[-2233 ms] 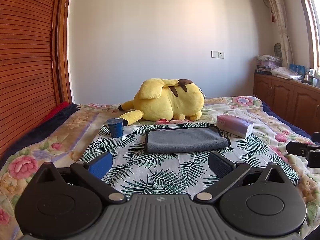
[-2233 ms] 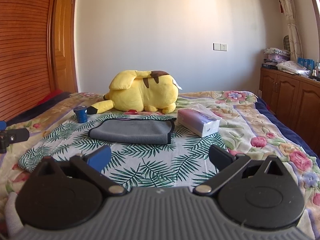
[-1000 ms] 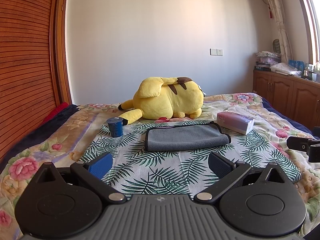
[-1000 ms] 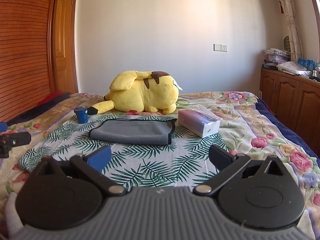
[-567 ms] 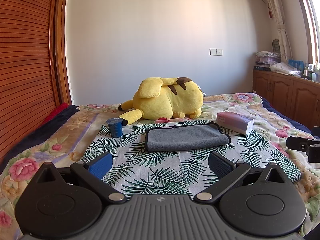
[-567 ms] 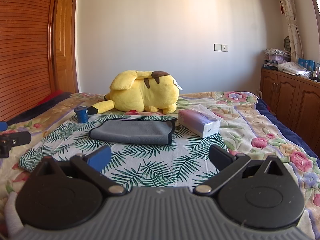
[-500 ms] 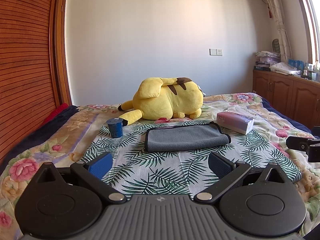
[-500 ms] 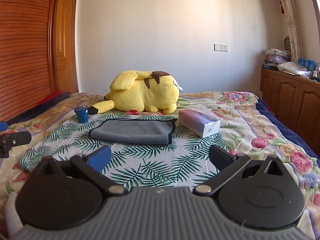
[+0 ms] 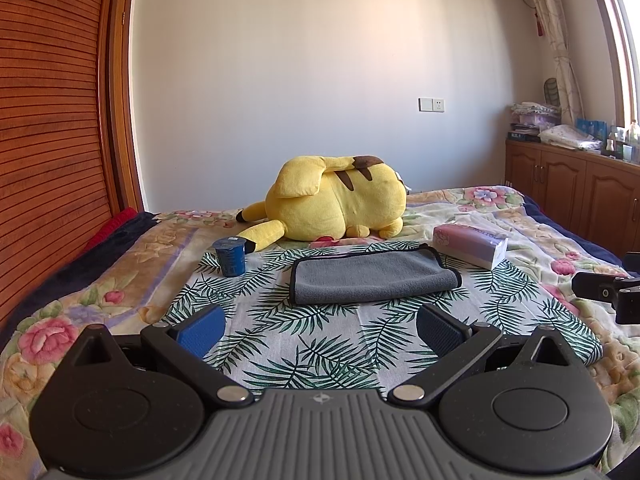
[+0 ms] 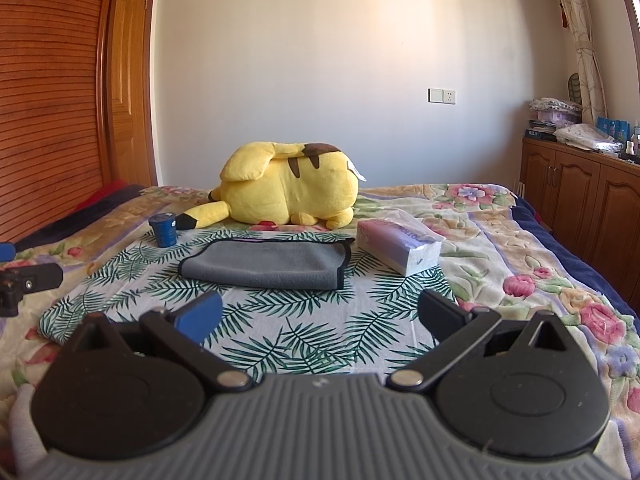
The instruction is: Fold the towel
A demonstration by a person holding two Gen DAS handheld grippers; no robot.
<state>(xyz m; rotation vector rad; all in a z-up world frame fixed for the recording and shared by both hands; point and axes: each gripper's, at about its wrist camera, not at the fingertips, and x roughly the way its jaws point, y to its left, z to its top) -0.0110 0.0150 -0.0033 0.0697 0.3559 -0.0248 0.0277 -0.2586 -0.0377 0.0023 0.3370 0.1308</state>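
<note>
A grey towel [image 9: 372, 276] with a dark border lies folded and flat on the palm-leaf cloth [image 9: 320, 332] on the bed; it also shows in the right wrist view [image 10: 268, 264]. My left gripper [image 9: 320, 328] is open and empty, held back from the towel's near edge. My right gripper [image 10: 318, 312] is open and empty, also short of the towel. The right gripper's tip shows at the right edge of the left wrist view [image 9: 608, 292]; the left gripper's tip shows at the left edge of the right wrist view [image 10: 24, 280].
A yellow plush toy [image 9: 336, 204] lies behind the towel. A blue cup [image 9: 229, 256] stands to the towel's left and a tissue pack [image 9: 470, 246] to its right. A wooden wardrobe [image 9: 48, 140] is on the left, cabinets [image 9: 572, 196] on the right.
Almost nothing. Both grippers stay open and hover in place; the left wrist view has tilted very slightly. The towel has not moved.
</note>
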